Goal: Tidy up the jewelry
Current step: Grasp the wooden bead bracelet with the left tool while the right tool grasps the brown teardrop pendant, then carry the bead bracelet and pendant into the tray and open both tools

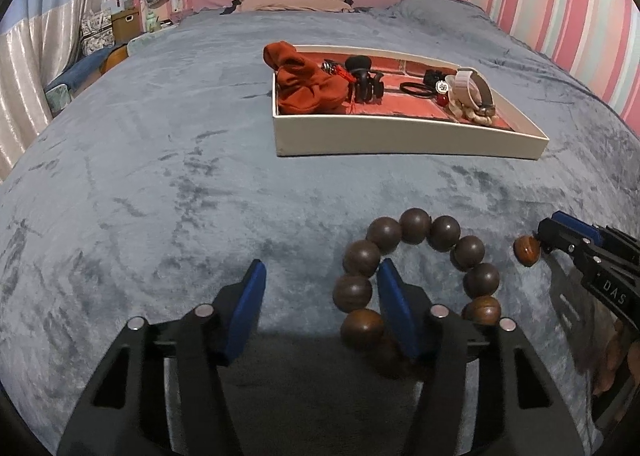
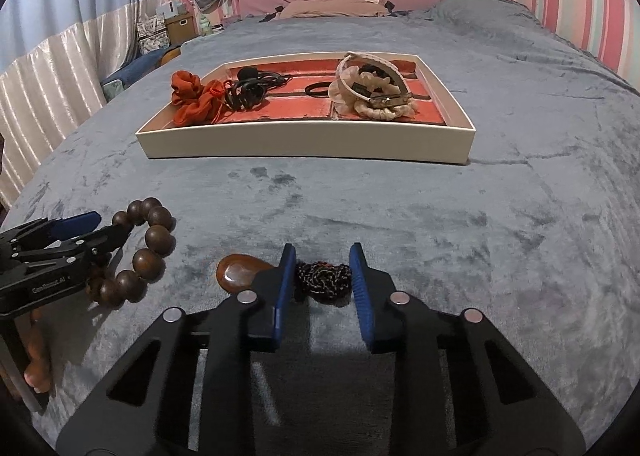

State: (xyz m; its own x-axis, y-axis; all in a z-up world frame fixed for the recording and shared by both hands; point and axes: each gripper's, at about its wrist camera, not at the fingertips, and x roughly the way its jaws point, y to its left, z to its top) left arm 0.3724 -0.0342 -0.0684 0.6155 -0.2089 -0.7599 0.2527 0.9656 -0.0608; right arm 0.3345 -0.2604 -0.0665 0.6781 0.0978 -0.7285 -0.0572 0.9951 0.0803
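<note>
In the left wrist view, the left claw is seen parted over the grey bed cover, nothing pressed between its pads. Its right finger is set inside the ring of the dark wooden bead bracelet, which lies on the cover. A white tray with a red lining is placed farther back, an orange scrunchie and a black hair clip inside it.

In the right wrist view, the right claw is held around a braided dark cord with small gaps visible at the pads, so it is judged open. A brown pendant is seen just left of it.
</note>
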